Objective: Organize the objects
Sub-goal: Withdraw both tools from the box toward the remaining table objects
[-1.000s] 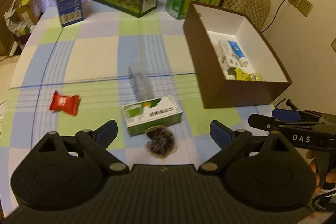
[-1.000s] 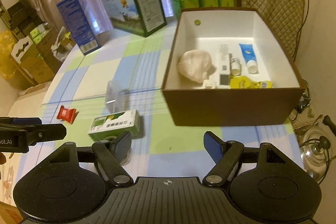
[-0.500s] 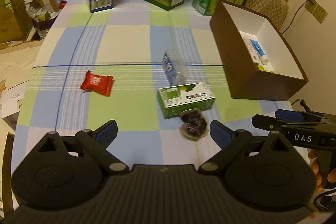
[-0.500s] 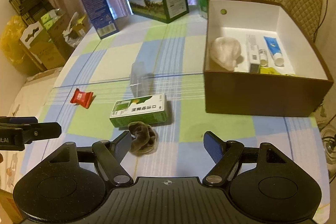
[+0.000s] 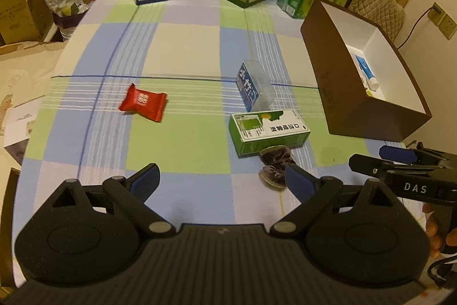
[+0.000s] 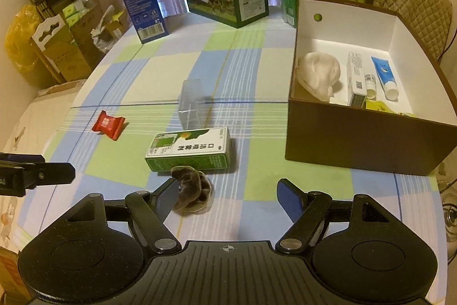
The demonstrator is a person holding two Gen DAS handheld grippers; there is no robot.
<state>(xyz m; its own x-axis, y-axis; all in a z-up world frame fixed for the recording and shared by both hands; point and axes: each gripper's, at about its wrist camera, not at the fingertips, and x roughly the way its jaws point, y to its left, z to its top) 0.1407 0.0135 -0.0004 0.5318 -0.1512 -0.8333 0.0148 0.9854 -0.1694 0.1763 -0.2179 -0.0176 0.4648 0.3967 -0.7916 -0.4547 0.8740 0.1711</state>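
Both your tools gape wide, empty: right tool (image 6: 228,197) w/ scrunchie (image 6: 190,192) touching its left finger; left tool (image 5: 221,180) beside it.

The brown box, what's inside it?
The brown box holds a crumpled white cloth, a white carton, a small bottle, a blue tube and yellow packaging. Its front wall hides the nearest floor.
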